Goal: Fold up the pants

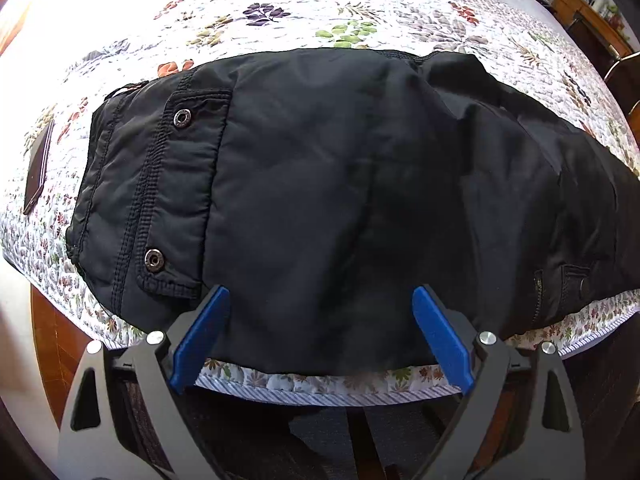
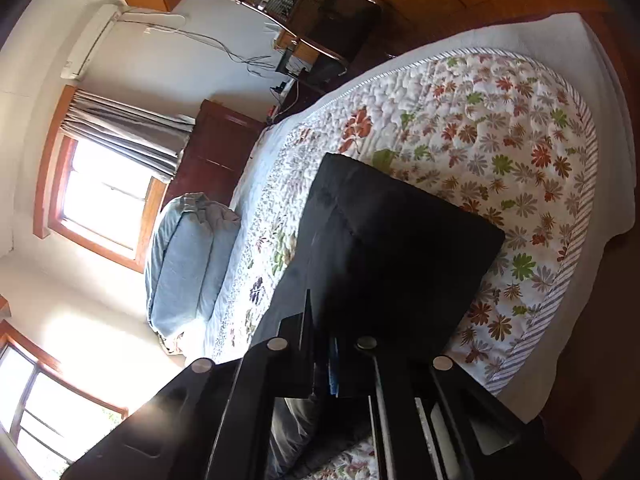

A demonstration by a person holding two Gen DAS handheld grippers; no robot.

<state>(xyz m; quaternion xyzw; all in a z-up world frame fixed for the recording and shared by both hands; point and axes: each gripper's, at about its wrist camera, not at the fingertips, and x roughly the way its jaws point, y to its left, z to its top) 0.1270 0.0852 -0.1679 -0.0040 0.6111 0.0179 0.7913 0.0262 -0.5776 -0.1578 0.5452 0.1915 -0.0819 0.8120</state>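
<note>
Black pants [image 1: 340,184] lie folded on a floral quilt [image 1: 304,12], with a snap-button pocket flap [image 1: 188,184] at the left and a zip at the right. My left gripper [image 1: 320,300] is open, its blue fingers [image 1: 200,332] spread at the near edge of the pants, resting on or just above the fabric. In the right wrist view my right gripper [image 2: 324,320] is shut on the black pants [image 2: 384,248] and holds an edge of the fabric over the quilt [image 2: 500,128]. Its fingertips are hidden in the dark cloth.
A dark flat wallet-like object [image 1: 38,168] lies on the quilt left of the pants. The quilt's striped border [image 1: 320,394] marks the bed's near edge. A folded blue blanket [image 2: 188,260] sits near the window, with a wooden cabinet [image 2: 216,152] and a desk [image 2: 320,12] beyond the bed.
</note>
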